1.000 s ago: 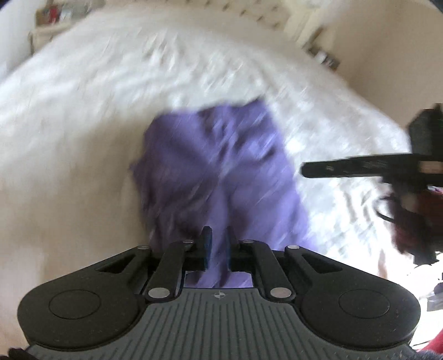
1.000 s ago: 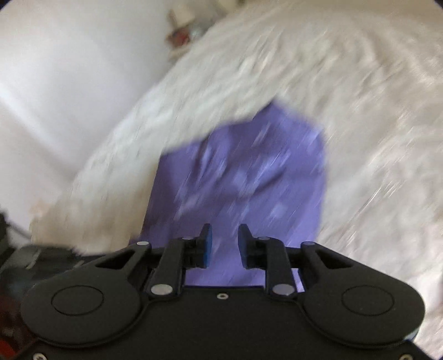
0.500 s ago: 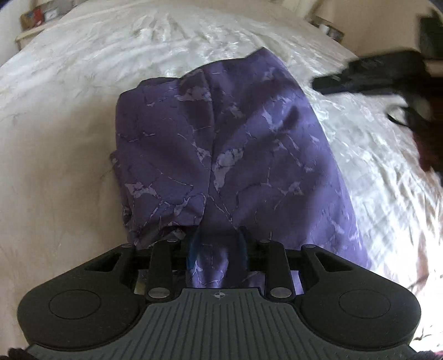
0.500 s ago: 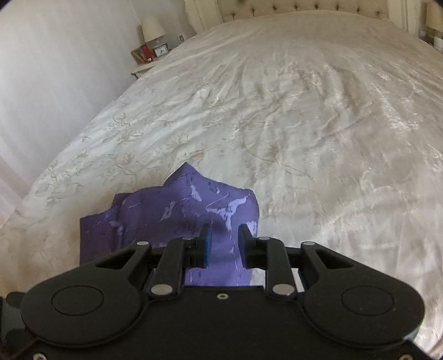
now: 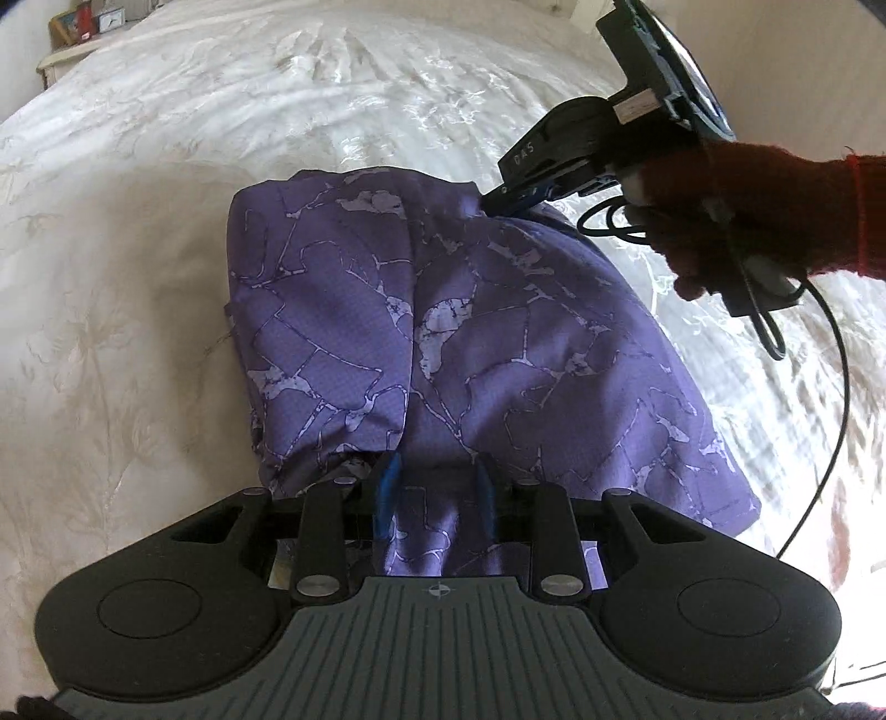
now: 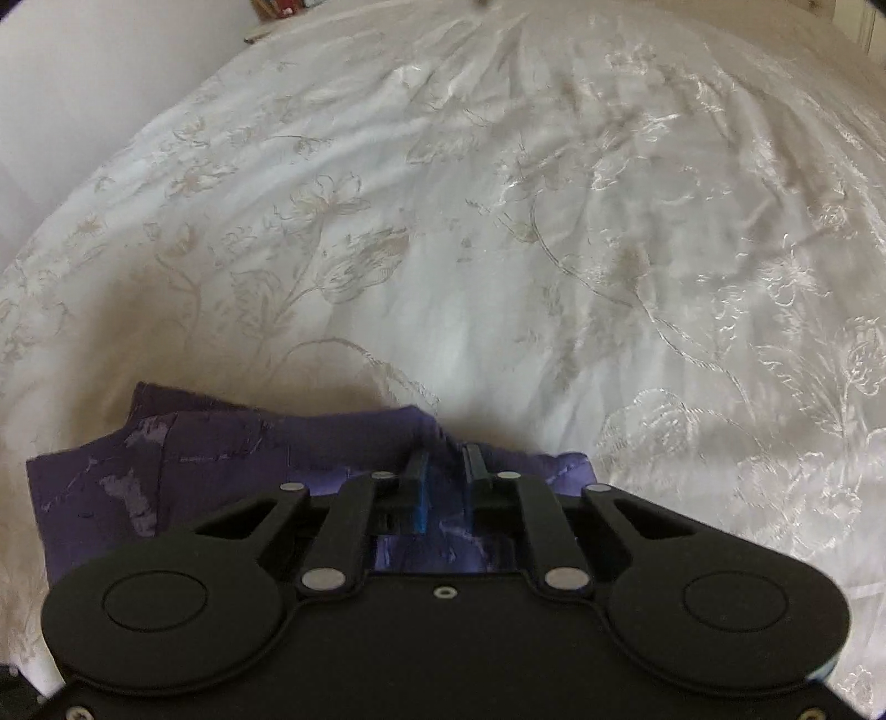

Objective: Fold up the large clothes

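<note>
A purple garment with a pale marbled print (image 5: 443, 332) lies bunched and folded over on the white embroidered bedspread (image 5: 138, 249). My left gripper (image 5: 437, 471) has the garment's near edge bunched between its fingers. My right gripper (image 5: 487, 202) shows in the left wrist view at the garment's far edge, held by a hand in a dark red sleeve. In the right wrist view the right gripper (image 6: 446, 465) has a fold of the garment (image 6: 221, 465) between its fingers.
The bedspread (image 6: 498, 221) stretches far beyond the garment. A bedside table with small items (image 5: 72, 33) stands at the far left corner. A black cable (image 5: 830, 387) hangs from the right gripper. A pale wall (image 6: 83, 83) runs along the bed's left side.
Both grippers came down onto the garment. The right gripper moved from off to the side to the garment's far edge. The garment now lies more spread on the bed.
</note>
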Demonstrator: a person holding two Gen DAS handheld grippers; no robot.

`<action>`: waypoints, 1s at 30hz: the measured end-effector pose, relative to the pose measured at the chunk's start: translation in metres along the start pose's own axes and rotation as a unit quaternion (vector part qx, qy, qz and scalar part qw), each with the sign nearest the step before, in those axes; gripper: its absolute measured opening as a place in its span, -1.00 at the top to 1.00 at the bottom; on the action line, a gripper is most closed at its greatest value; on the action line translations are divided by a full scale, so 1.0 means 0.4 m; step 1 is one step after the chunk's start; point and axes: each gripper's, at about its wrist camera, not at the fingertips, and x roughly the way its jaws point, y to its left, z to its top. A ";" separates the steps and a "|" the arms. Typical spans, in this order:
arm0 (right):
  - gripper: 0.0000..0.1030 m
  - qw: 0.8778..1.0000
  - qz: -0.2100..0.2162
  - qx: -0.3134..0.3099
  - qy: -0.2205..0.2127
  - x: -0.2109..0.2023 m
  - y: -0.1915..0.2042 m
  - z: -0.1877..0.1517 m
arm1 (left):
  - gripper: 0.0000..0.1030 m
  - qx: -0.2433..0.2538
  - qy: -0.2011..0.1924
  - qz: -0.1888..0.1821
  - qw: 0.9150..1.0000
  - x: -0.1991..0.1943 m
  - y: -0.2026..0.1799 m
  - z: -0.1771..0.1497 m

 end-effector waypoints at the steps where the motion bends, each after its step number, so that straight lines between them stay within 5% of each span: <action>1: 0.66 1.000 0.001 0.003 0.003 0.002 -0.001 0.005 | 0.45 -0.005 0.000 -0.002 1.000 0.001 0.000 0.002; 4: 0.60 1.000 0.015 0.005 -0.004 -0.023 -0.012 0.009 | 0.34 -0.025 -0.001 -0.025 0.999 -0.015 0.014 0.008; 6: 0.43 0.999 0.036 0.008 -0.032 -0.060 -0.028 0.008 | 0.01 -0.047 -0.008 -0.057 0.997 -0.035 0.033 0.012; 7: 0.12 0.998 0.043 0.013 -0.048 -0.084 -0.041 0.000 | -0.47 -0.059 -0.017 -0.073 0.995 -0.047 0.041 0.014; 8: -0.41 0.997 0.048 0.021 -0.065 -0.108 -0.054 -0.009 | -0.89 -0.065 -0.027 -0.077 0.995 -0.061 0.043 0.015; 10: -0.99 0.992 0.073 0.040 -0.091 -0.152 -0.087 -0.030 | -1.00 -0.065 -0.049 -0.056 0.995 -0.096 0.043 0.015; 13: -0.98 0.989 0.085 0.068 -0.102 -0.195 -0.138 -0.074 | -1.00 -0.083 -0.046 -0.049 0.994 -0.114 0.069 0.005; 20: -0.99 0.981 0.129 0.139 -0.049 -0.164 -0.226 -0.178 | -1.00 -0.158 0.030 -0.072 0.984 -0.056 0.139 -0.068; 25: -0.99 0.963 0.191 0.187 -0.016 -0.091 -0.228 -0.223 | -1.00 -0.190 0.055 -0.119 0.973 0.004 0.147 -0.087; 30: -1.00 0.941 0.240 0.239 -0.028 -0.028 -0.227 -0.242 | -1.00 -0.226 0.065 -0.150 0.960 0.078 0.160 -0.076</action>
